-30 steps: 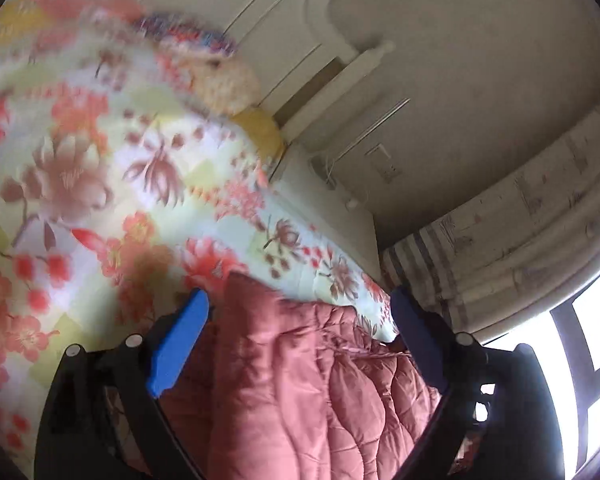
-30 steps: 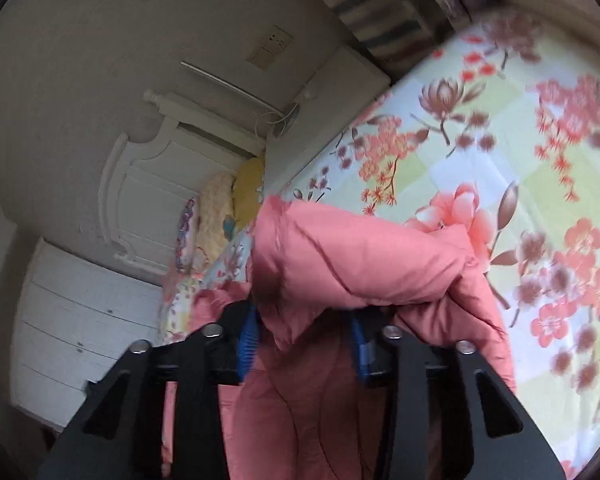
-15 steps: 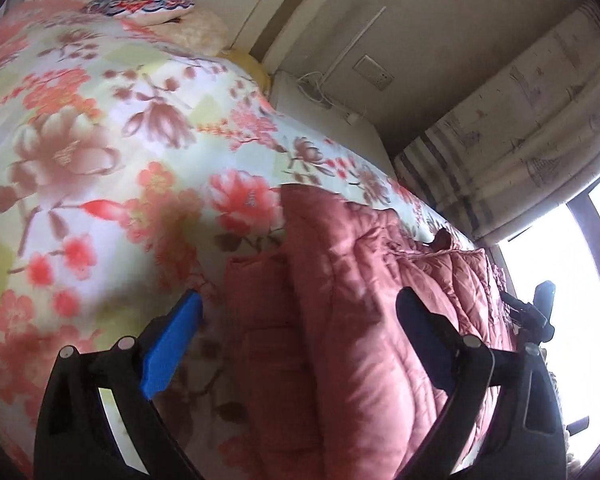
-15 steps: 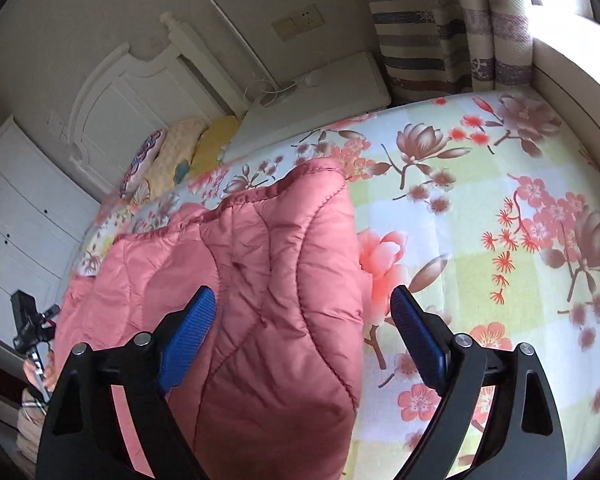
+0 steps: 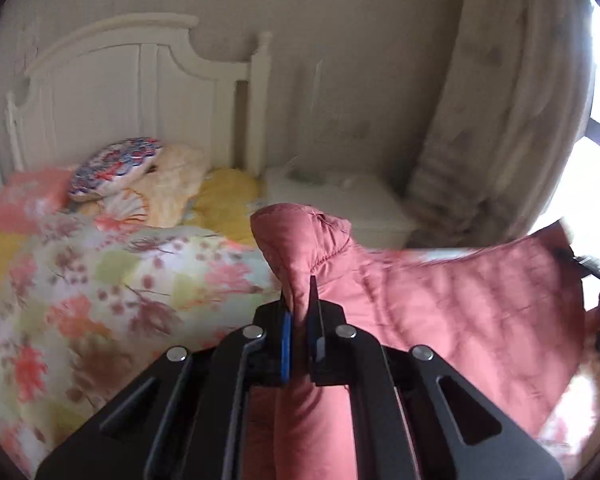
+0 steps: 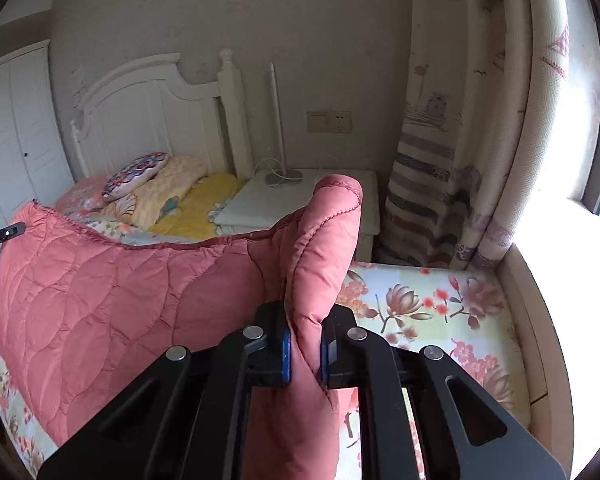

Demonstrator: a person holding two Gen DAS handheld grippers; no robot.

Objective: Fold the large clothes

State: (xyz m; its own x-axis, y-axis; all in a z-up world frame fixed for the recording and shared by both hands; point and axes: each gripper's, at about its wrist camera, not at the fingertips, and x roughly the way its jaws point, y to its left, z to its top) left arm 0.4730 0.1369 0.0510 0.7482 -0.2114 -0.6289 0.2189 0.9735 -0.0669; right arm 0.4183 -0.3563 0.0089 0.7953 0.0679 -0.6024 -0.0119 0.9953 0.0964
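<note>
Quilt [image 6: 112, 304] corners pinched in L claw [image 5: 299, 322], R claw [image 6: 305, 330].

Left gripper [image 5: 299, 320] and right gripper [image 6: 305, 336]: matte black linkage arms, silver rivets, blue finger pads [image 6: 286, 356]

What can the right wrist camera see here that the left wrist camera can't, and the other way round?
Only the right wrist view shows the wardrobe, the wall socket and the lamp. Only the left wrist view shows the left gripper shut on the jacket. Both share the pink quilted jacket, the headboard, the pillows, the floral bedspread and the curtain. The right gripper grips the jacket too.
</note>
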